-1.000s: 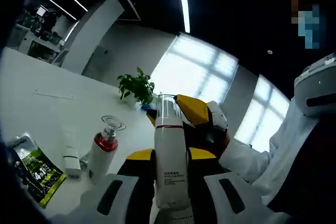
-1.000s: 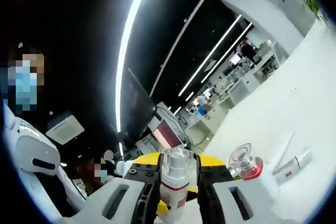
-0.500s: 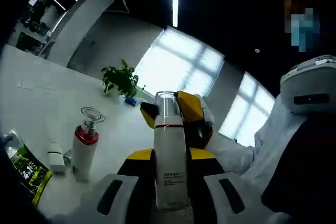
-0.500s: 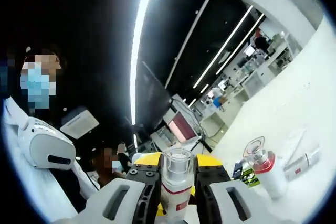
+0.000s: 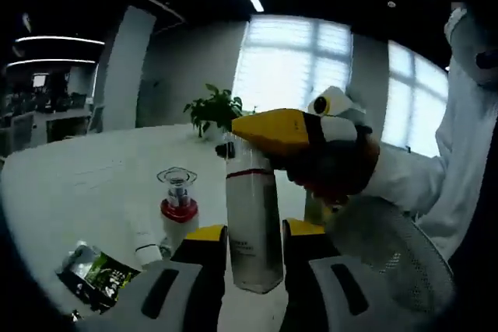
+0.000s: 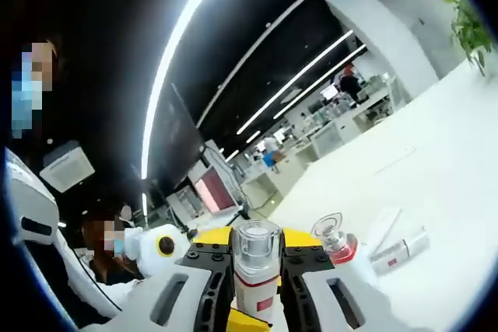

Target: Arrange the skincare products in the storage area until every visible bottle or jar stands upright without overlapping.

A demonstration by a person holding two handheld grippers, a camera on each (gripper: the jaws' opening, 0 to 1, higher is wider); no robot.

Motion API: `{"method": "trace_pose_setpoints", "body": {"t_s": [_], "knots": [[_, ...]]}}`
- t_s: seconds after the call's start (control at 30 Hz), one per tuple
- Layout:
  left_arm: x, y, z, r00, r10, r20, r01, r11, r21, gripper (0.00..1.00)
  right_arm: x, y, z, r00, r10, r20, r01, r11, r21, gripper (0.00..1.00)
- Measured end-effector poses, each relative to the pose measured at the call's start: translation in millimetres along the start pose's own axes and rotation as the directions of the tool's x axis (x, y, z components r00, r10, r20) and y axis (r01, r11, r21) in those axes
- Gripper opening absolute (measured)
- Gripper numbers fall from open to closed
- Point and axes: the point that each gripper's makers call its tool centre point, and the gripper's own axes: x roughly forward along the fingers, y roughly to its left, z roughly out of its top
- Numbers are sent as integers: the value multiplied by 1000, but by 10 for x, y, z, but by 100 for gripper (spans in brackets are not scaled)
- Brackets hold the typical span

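A white bottle [image 5: 253,223] with a red band and a clear cap is held above the white table [image 5: 85,184]. My left gripper [image 5: 254,232] is shut on its lower body. My right gripper [image 5: 289,133] comes in from the right and covers the cap end. In the right gripper view that gripper [image 6: 257,258] is shut around the white bottle's clear cap [image 6: 256,242]. A second bottle [image 5: 177,212] with a red collar and a clear stopper stands upright on the table, also seen as the red-collared bottle [image 6: 336,243]. A white tube [image 5: 143,246] lies beside it.
A green packet [image 5: 96,274] lies at the table's near left. A potted plant [image 5: 217,107] stands at the far side. A person's white sleeve [image 5: 424,184] fills the right. A white tube with a red label [image 6: 398,250] lies on the table [image 6: 436,161].
Both views have swung round, so the table now looks more level. The white bottle stays held by both grippers, tipped closer to upright over the table.
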Motion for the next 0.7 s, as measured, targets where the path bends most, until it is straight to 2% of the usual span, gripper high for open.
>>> {"method": "trace_pose_setpoints", "body": {"t_s": [0.07, 0.13, 0.17, 0.23, 0.27, 0.3, 0.4, 0.47, 0.5, 0.6, 0.7], "knots": [[35, 18, -27, 999, 37, -21, -36, 998, 59, 29, 19, -16, -29, 1000, -26, -6, 26, 999, -27, 12], [44, 97, -20, 994, 103, -35, -97, 984, 149, 31, 49, -7, -61, 999, -50, -6, 50, 998, -44, 12], [62, 97, 17, 989, 145, -38, -133, 965, 226, 32, 62, -15, -66, 998, -68, 7, 69, 997, -41, 12], [69, 128, 18, 980, 192, -56, -166, 935, 312, 31, 78, -40, -40, 994, -96, 44, 98, 993, -59, 12], [74, 163, 28, 976, 212, -51, -183, 923, 339, 31, 82, -53, -30, 992, -109, 59, 112, 992, -51, 12], [75, 186, 21, 973, 224, -54, -192, 918, 347, 31, 91, -62, -22, 990, -120, 75, 122, 992, -30, 12], [80, 243, 45, 960, 274, -54, -227, 878, 421, 31, 99, -69, -15, 984, -143, 108, 143, 990, 13, 12], [83, 289, 66, 948, 314, -52, -248, 832, 495, 31, 102, -66, -4, 981, -143, 130, 138, 989, 42, 12], [86, 293, 79, 945, 323, -45, -258, 824, 505, 29, 90, -96, 36, 973, -162, 164, 153, 986, 68, 12], [68, 233, 79, 947, 319, -46, -257, 832, 492, 25, 78, -91, 23, 975, -157, 155, 147, 986, 74, 12], [24, 256, 78, 944, 325, -53, -263, 839, 476, 22, 58, -67, 11, 981, -133, 144, 122, 989, 78, 13]]}}
